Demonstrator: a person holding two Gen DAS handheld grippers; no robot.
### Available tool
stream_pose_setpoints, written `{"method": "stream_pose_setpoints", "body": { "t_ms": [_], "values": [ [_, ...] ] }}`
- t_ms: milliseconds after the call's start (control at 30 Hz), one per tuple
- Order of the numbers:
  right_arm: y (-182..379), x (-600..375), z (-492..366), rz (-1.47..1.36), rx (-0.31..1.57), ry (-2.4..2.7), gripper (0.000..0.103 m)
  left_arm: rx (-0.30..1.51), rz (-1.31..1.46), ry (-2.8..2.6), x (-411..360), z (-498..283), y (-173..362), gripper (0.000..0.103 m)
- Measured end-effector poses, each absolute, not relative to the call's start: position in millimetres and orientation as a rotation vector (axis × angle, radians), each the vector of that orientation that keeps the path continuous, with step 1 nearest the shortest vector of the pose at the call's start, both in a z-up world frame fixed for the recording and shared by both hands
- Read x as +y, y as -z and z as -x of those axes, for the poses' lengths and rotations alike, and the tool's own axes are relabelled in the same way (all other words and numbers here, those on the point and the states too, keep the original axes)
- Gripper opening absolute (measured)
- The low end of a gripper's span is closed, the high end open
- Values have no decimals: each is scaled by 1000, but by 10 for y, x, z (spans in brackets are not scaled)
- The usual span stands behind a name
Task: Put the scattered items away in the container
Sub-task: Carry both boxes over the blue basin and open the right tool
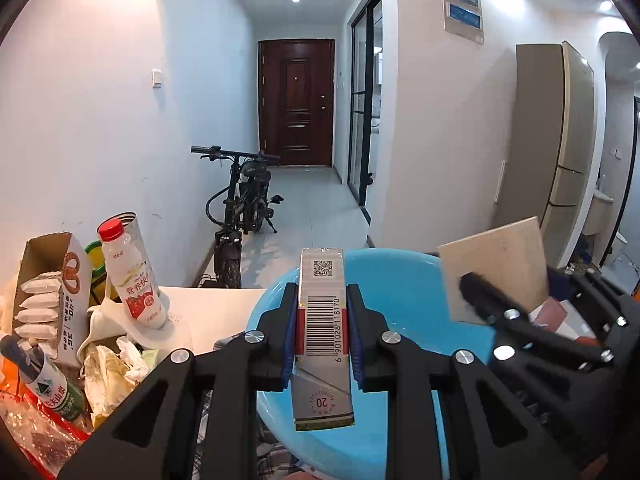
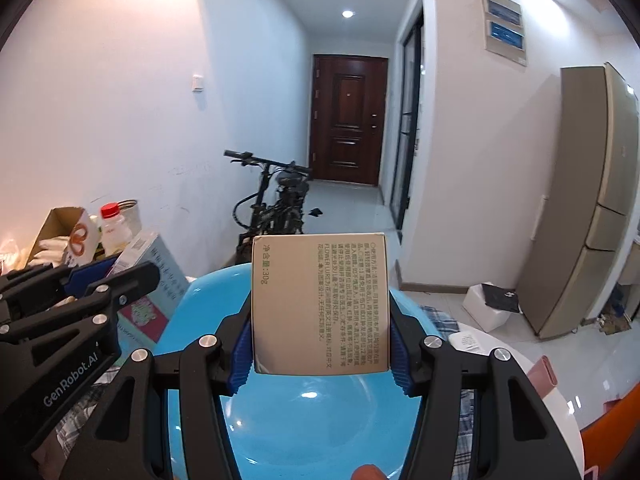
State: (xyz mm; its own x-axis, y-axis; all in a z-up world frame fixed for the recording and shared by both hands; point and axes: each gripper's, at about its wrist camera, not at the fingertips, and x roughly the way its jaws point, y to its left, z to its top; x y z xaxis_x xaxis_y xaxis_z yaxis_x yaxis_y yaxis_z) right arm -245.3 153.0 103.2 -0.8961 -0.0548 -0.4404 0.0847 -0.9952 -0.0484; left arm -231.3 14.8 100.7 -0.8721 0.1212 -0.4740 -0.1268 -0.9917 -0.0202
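Glossy blue plastic basin (image 2: 304, 412), round and smooth, sits below both tools. Left hand-held gripper (image 1: 322, 344) pinches one slim barcoded carton (image 1: 322, 332); right hand-held gripper (image 2: 320, 350) clamps one matte beige cardboard box (image 2: 320, 304) over it.

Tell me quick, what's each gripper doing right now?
Left gripper: shut on a cigarette pack.
Right gripper: shut on a beige box.
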Motion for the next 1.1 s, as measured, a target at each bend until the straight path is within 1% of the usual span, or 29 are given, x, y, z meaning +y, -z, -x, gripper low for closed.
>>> {"method": "stream_pose_setpoints", "body": {
  "t_ms": [133, 233, 700, 1100],
  "values": [
    [-1030, 1599, 2489, -715, 57, 2967, 58, 40, 725, -2909, 218, 2312, -1007, 21],
    [-1039, 1589, 2451, -706, 66, 2967, 58, 70, 730, -2916, 246, 2319, -996, 21],
    [-1079, 1482, 2351, -674, 127, 2970, 58, 51, 721, -2937, 202, 2305, -1030, 21],
    [-1097, 1524, 2329, -668, 100, 2965, 58, 41, 742, -2948, 187, 2323, -1032, 21]
  ]
}}
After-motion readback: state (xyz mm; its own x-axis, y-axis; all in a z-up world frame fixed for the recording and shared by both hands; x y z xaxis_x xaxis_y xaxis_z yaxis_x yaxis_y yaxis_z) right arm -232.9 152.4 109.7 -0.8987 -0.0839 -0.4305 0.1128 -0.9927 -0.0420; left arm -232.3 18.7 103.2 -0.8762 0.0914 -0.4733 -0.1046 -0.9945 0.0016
